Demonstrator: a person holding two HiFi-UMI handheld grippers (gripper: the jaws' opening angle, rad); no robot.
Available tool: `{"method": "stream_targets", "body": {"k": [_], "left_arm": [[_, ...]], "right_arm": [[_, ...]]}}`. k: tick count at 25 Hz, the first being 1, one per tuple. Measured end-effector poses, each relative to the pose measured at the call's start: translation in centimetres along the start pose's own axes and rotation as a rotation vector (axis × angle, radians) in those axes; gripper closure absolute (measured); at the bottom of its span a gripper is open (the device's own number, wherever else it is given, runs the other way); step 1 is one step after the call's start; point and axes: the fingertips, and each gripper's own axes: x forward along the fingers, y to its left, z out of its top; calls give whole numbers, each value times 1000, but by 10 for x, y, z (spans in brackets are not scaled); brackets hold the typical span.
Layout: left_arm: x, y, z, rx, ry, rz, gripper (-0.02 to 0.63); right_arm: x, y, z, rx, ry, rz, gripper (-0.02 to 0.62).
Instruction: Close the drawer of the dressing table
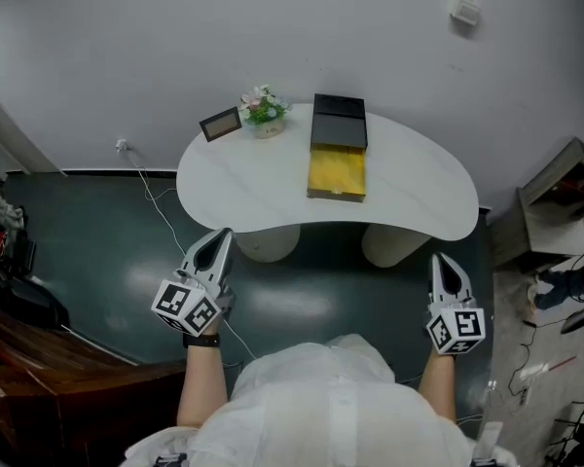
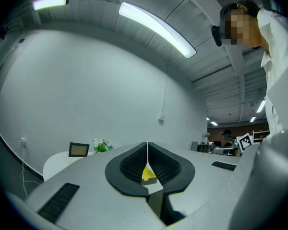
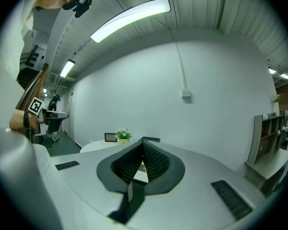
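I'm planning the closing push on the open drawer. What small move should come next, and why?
Probably move the right gripper forward toward the drawer. The drawer stands pulled out of its black box toward the person, and the right gripper, like the left gripper, is shut, empty and short of the table.

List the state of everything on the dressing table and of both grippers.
drawer: pulled open, yellow inside showing
picture frame: standing upright
flower pot: upright
left gripper: shut, empty, short of the table
right gripper: shut, empty, short of the table
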Motion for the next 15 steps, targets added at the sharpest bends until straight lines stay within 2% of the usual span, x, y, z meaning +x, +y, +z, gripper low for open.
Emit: {"method": "stream_targets", "body": {"k": [8,15], "left_arm": [[11,-3,-17,-30,25,-15,588],[45,5,-19,-26,32,-1,588]], "right_arm": [[6,4,-17,12,50,24,587],[49,-17,-17,11,54,53,587]]}}
